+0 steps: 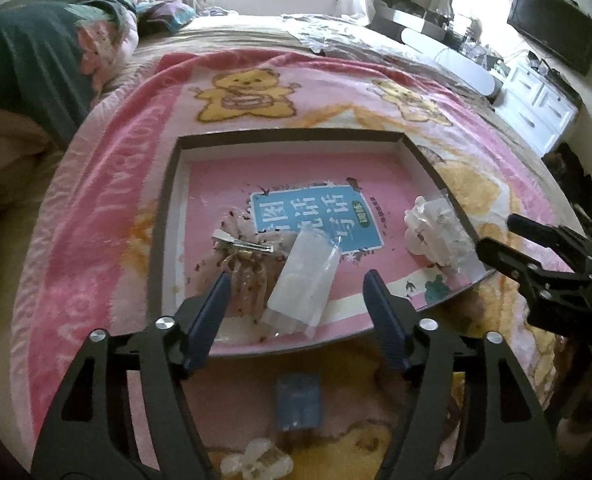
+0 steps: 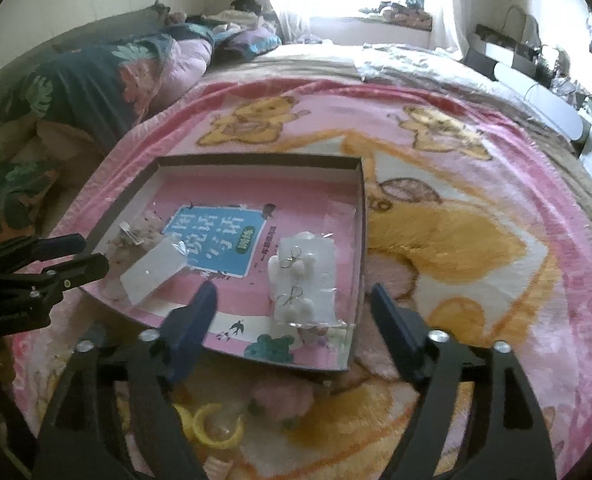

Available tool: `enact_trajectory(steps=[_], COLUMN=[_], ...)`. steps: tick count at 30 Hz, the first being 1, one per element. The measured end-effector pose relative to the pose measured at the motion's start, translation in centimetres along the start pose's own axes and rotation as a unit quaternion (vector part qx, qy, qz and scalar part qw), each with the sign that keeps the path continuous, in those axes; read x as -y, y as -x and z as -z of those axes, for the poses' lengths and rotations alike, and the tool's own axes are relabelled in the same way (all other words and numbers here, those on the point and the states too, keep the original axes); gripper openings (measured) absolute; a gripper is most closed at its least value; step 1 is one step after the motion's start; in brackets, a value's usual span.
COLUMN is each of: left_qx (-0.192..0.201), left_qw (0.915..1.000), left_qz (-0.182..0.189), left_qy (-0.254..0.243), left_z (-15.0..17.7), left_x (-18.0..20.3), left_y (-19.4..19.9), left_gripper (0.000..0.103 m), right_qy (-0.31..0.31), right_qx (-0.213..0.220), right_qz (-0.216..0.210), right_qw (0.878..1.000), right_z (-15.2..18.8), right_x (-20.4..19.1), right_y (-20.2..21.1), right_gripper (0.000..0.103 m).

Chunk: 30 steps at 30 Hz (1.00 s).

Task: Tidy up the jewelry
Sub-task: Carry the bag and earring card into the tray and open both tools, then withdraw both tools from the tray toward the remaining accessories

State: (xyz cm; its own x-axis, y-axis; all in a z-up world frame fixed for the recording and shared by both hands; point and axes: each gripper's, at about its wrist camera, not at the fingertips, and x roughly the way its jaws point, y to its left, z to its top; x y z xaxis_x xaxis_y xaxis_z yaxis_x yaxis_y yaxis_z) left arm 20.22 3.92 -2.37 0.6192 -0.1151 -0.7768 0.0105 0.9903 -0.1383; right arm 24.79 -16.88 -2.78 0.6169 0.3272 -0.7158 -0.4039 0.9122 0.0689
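We read this as partway done: the shallow box lid [image 1: 164,216] on the pink bear blanket [image 1: 108,168] already holds a clear earring packet [image 2: 305,280] at about 3 o'clock inside it, a frosted sachet [image 1: 303,276] near 6 o'clock, and a silver hair clip [image 1: 242,245] on a speckled pouch [image 1: 248,276] at 7 o'clock. Left gripper [image 1: 296,300] is released, jaws spread either side of the sachet, pads not pressing it. Right gripper [image 2: 292,320] is released too, jaws wide around the earring packet's near end with nothing clamped. Still left outside the lid, toward 6 o'clock on the blanket: a small blue card [image 1: 299,402], a clear bow clip [image 1: 256,460], yellow hoop pieces [image 2: 212,428] and a pinkish fluffy item [image 2: 280,400]. Obstacles: the lid's near rim and the two grippers sitting close together; folded bedding [image 2: 96,80] at 10 o'clock is well apart, no issue.
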Motion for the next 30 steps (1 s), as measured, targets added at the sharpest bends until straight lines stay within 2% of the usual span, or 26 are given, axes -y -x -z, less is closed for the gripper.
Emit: enact_trajectory(steps=[6,10,16,30], left_qx=[0.02,0.037,0.058,0.08], left_qw=[0.9997,0.9992,0.9979,0.9963], left_qz=[-0.009,-0.016,-0.027,-0.033], left_qy=[0.007,0.009,0.008,0.0], left_z=[0.3,0.4,0.9,3.0], left_x=[0.0,0.2,0.5,1.1], left_y=[2.6,4.5,7.0,11.0], left_gripper=[0.078,0.089,0.093,0.094], right_qy=[0.01,0.013,0.017,0.021], right_qx=[0.029,0.045,0.062,0.095], right_qz=[0.009,0.006,0.005,0.003], right_qw=[0.999,0.999,0.998,0.995], right_z=[0.3,0.6,1.1,2.5], right_x=[-0.8,-1.2,-1.7,-3.1], right_y=[3.3,5.5,8.1,12.9], right_gripper=[0.095,0.095,0.095,0.098])
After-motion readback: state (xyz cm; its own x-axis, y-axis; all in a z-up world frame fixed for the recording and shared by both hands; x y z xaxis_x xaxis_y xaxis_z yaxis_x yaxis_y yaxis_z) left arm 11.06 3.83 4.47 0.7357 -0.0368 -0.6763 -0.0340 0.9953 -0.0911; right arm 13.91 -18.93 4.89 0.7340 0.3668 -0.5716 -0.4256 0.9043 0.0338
